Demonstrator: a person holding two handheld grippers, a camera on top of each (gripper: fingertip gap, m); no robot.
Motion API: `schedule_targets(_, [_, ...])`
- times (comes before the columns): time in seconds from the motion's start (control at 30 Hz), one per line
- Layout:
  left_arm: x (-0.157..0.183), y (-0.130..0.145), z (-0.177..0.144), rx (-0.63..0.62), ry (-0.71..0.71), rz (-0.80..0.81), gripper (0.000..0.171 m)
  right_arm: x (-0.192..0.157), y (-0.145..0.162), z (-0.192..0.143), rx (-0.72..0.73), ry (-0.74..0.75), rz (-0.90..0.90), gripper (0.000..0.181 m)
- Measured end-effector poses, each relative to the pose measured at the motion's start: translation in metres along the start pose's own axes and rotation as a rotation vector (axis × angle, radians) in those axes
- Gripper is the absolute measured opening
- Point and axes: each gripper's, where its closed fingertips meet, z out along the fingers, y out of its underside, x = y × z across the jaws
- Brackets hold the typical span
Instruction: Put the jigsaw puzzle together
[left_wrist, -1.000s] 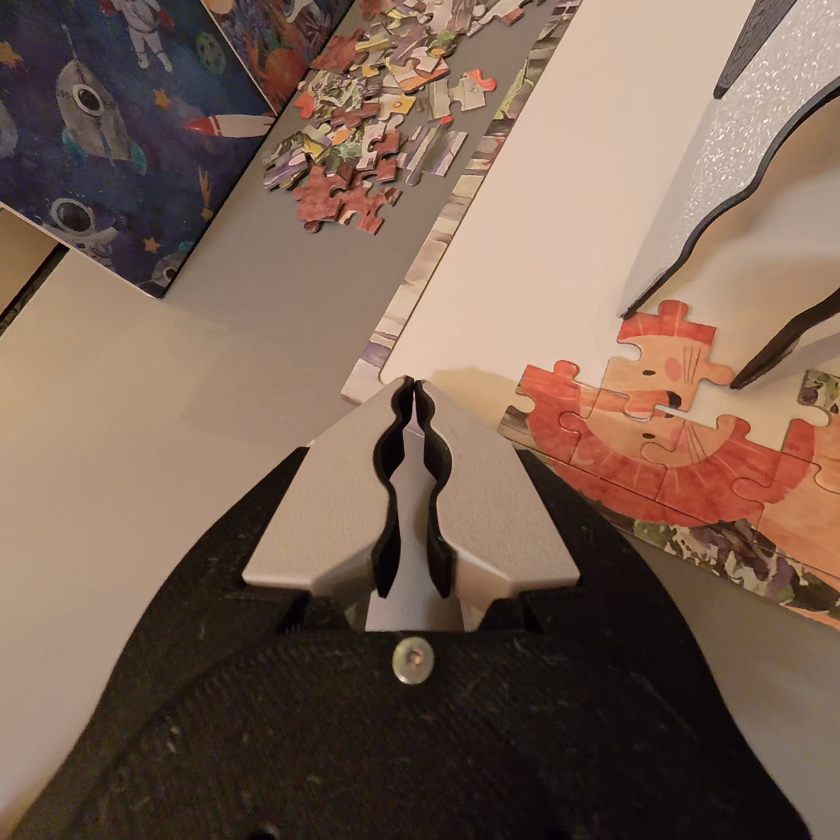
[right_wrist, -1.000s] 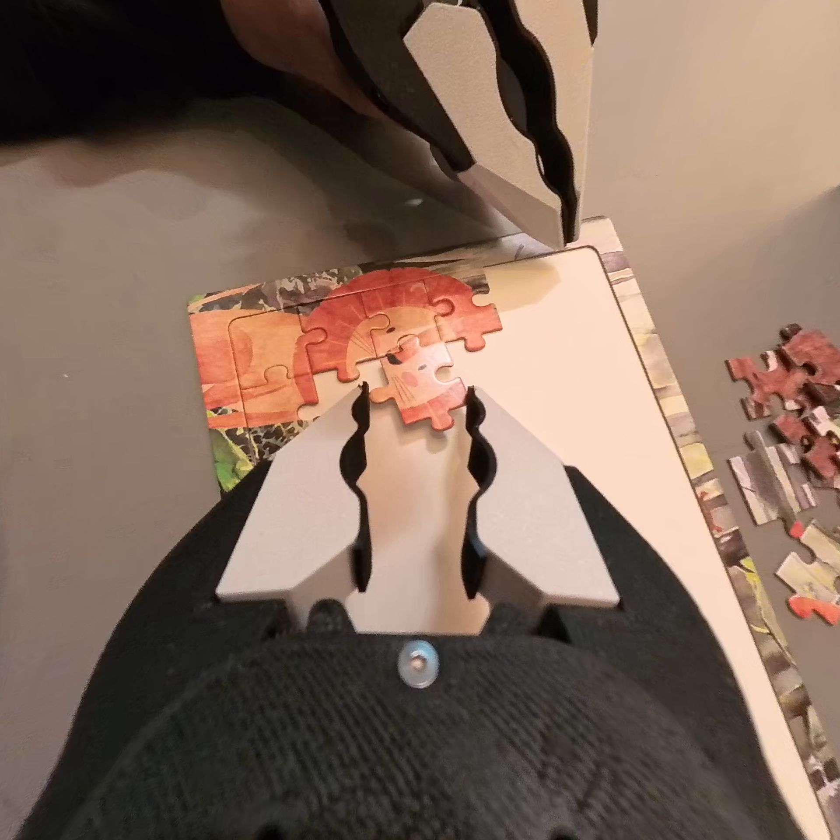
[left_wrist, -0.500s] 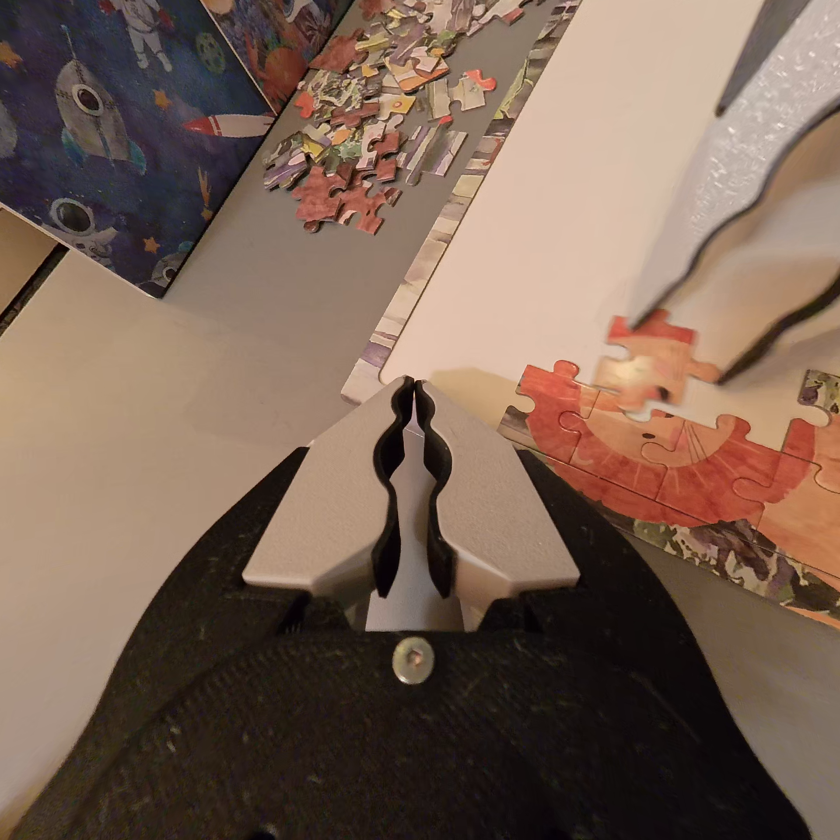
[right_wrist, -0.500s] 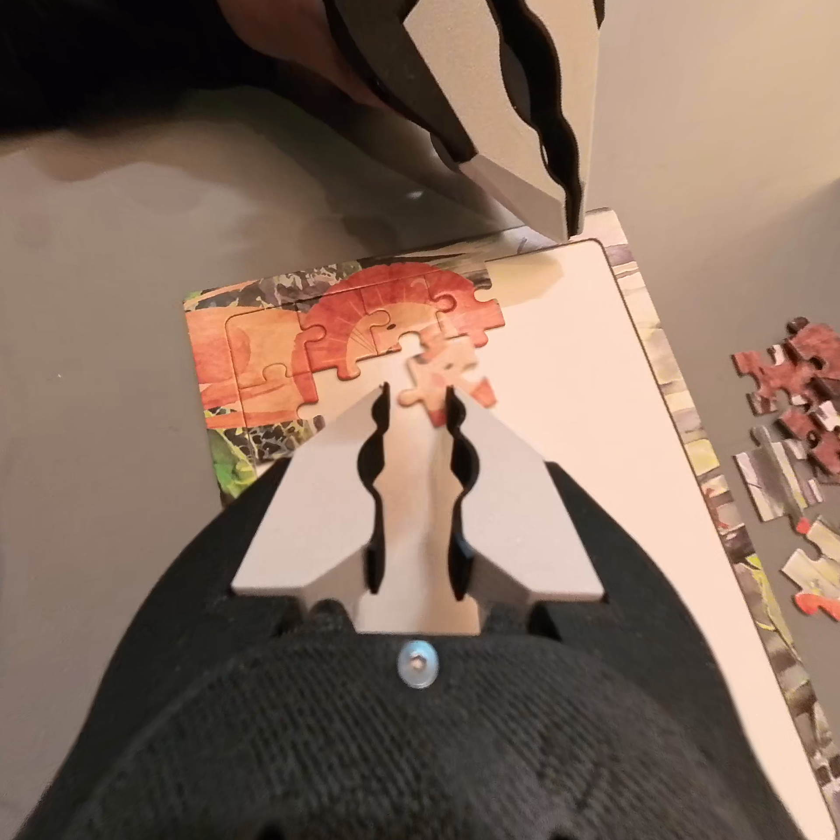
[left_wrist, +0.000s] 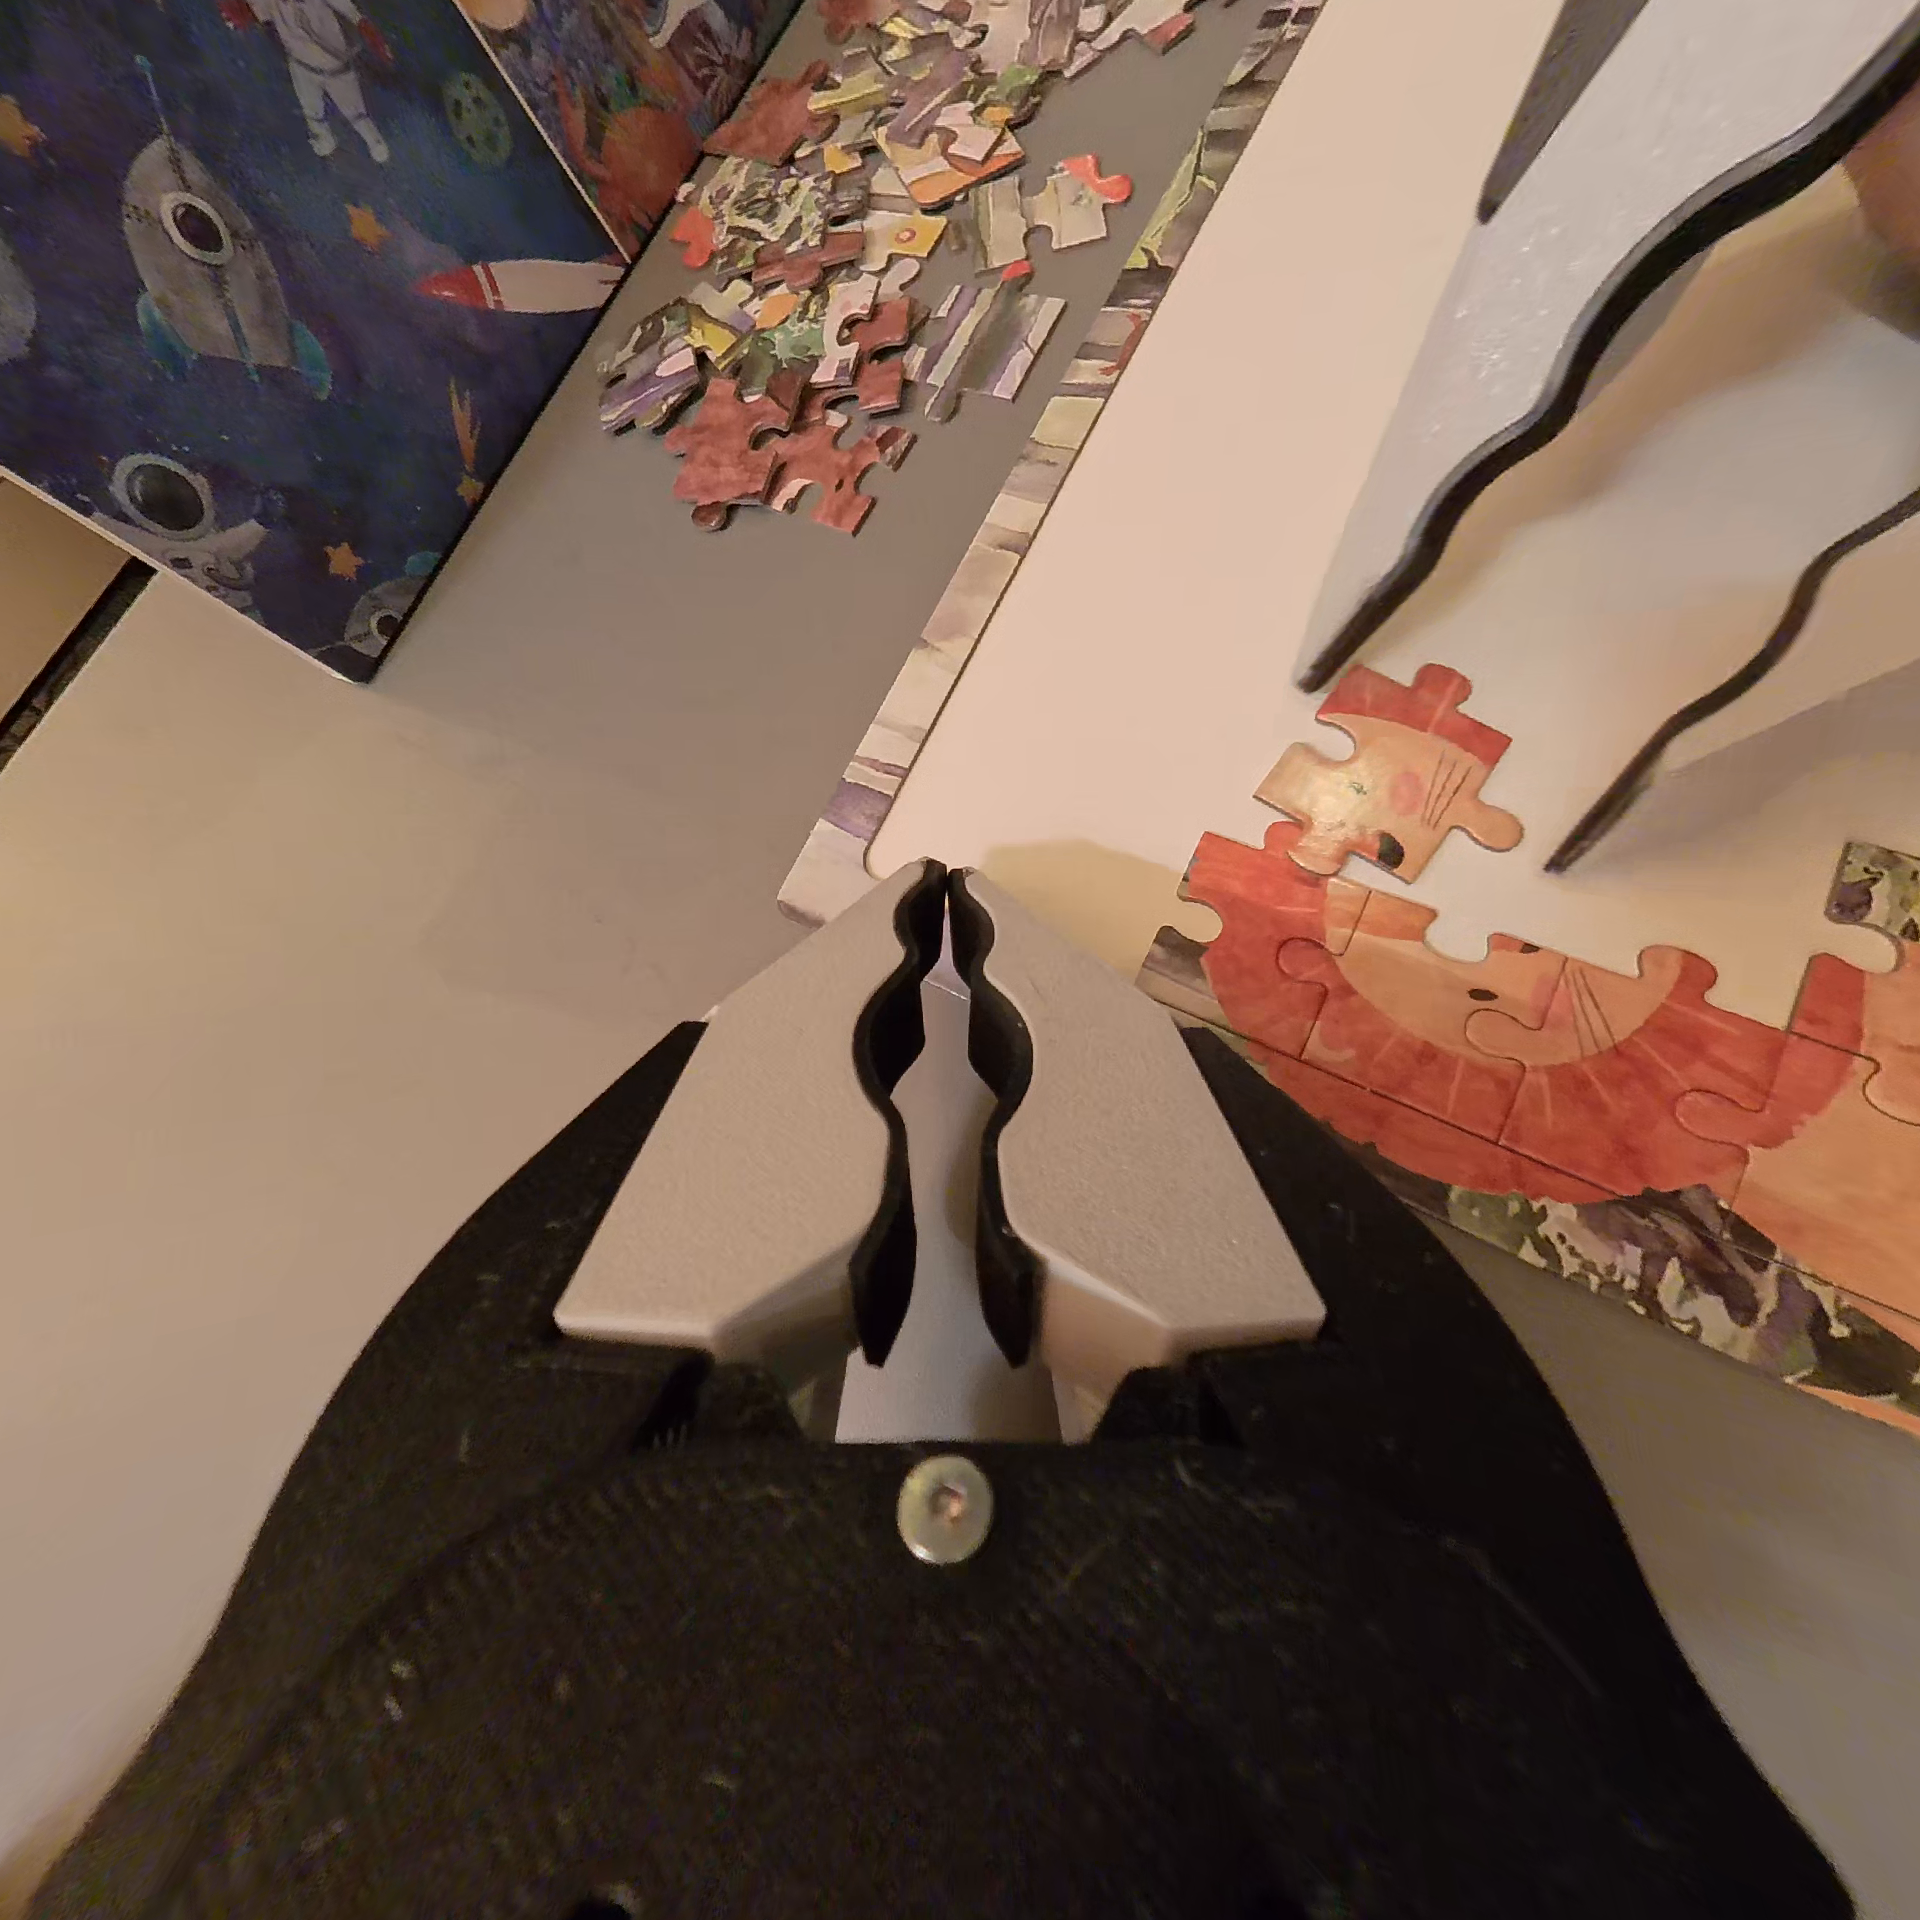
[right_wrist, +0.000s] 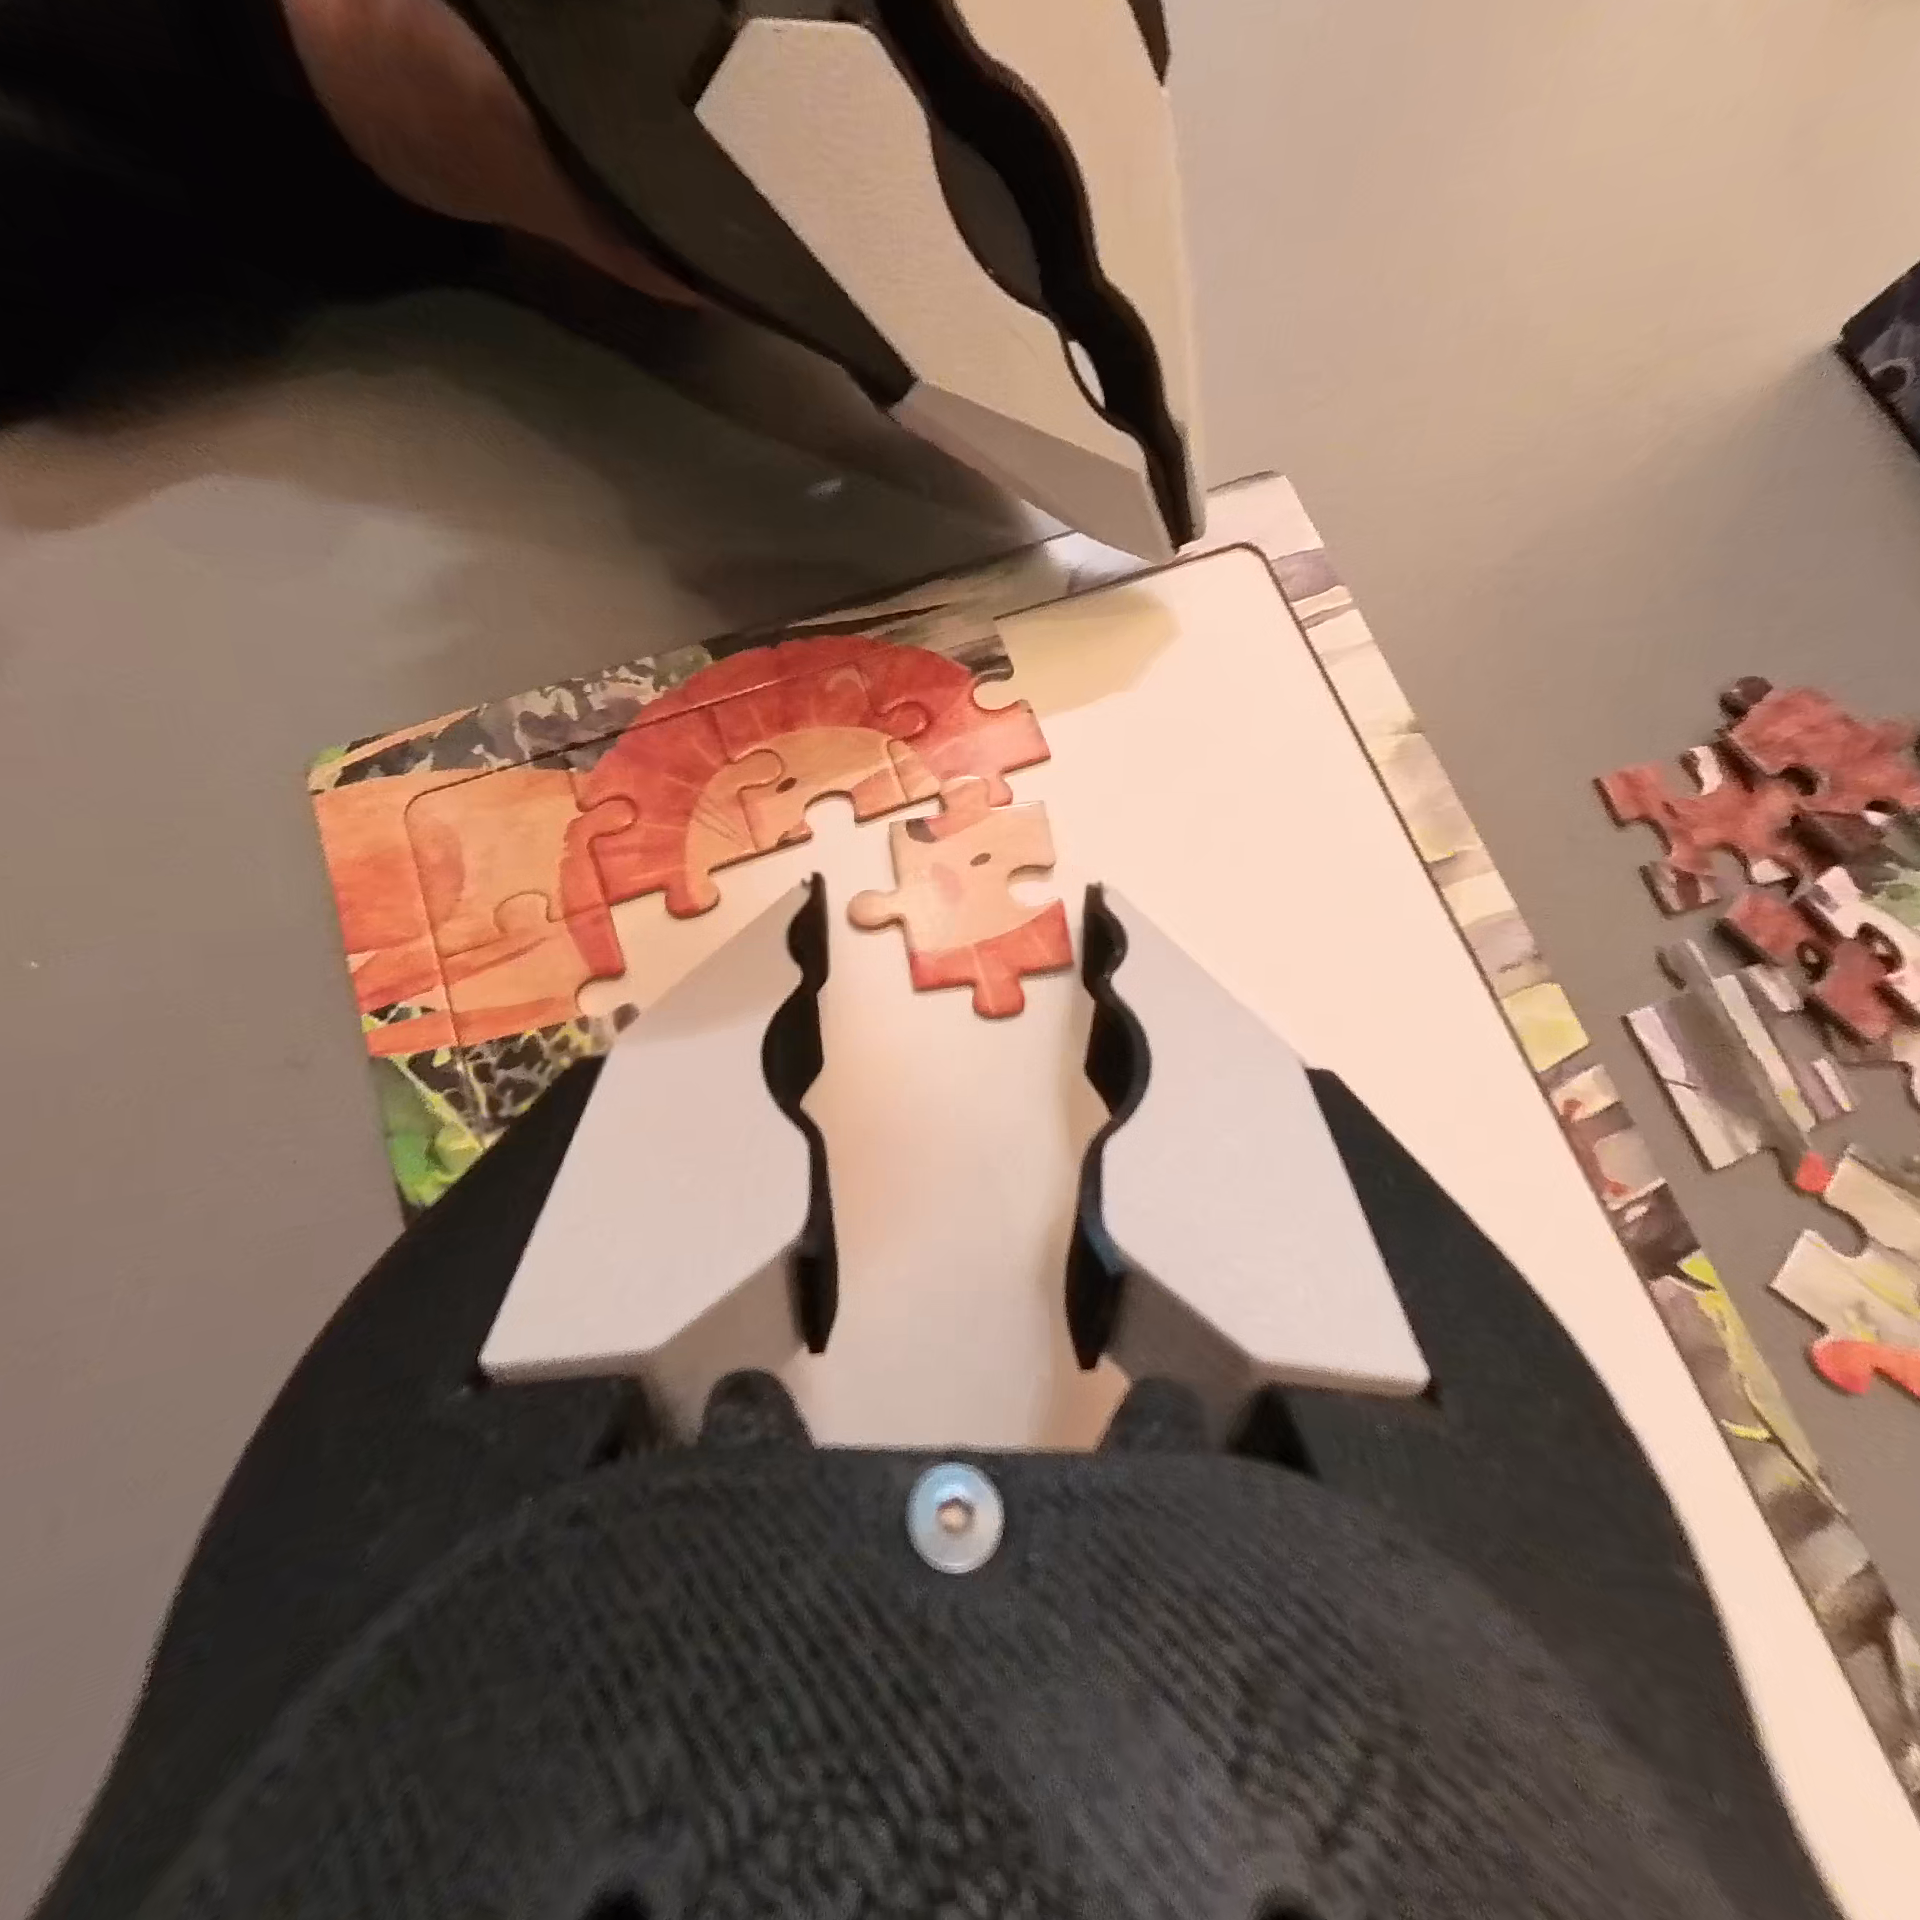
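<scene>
My right hand-held gripper (right_wrist: 951, 904) is spread wide and holds nothing; the lion-face piece (right_wrist: 971, 899) lies flat on the puzzle tray (right_wrist: 1195, 831) between the fingertips, turned out of line and just beside the open notch in the assembled lion section (right_wrist: 748, 779), one corner looks to touch or overlap the mane piece, can't tell which. My left hand-held gripper (left_wrist: 943, 868) is pinched nearly shut on nothing, tips hovering at the tray's near corner; can't tell if they touch it. Risks as I judge them: piece is thin card lying flat on a smooth board, so closing on its edges will likely skate or flip it rather than lift it. It's rotated relative to the socket; pushing it in as is would jam a tab on the mane pieces and could shove or pop the joined row loose. If the corner does overlap, pressing down bends it. Tray itself may slide on the tabletop (left_wrist: 312, 987) under a sideways push unless the left tips pin it. Hard to see: right view is soft with motion blur, so tab-to-notch fit isn't readable. The lower part of the tray and the assembled corner are hidden behind my gripper body. Loose pieces (left_wrist: 831, 301) are heaped beyond the tray, many overlapping, cut off at the frame edge. A space-themed puzzle box (left_wrist: 260, 291) is only partly in frame.
</scene>
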Motion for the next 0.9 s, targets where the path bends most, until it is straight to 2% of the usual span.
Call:
schedule_targets(0.2, [0.0,0.0,0.0,-0.002,0.0,0.004,0.0,0.005,-0.003,0.007,0.003,-0.014,0.021,0.045])
schedule_targets(0.33, [0.0,0.0,0.0,-0.001,-0.001,0.005,0.0,0.0,-0.002,0.006,-0.002,-0.034,0.008,0.023])
schedule_targets(0.4, [0.0,0.0,0.0,0.0,0.0,0.004,0.0,-0.002,-0.002,0.005,0.001,-0.041,0.003,0.02])
schedule_targets(0.9, [0.001,0.001,0.001,-0.013,0.001,0.01,0.0,-0.026,-0.002,0.004,-0.02,-0.108,-0.04,0.02])
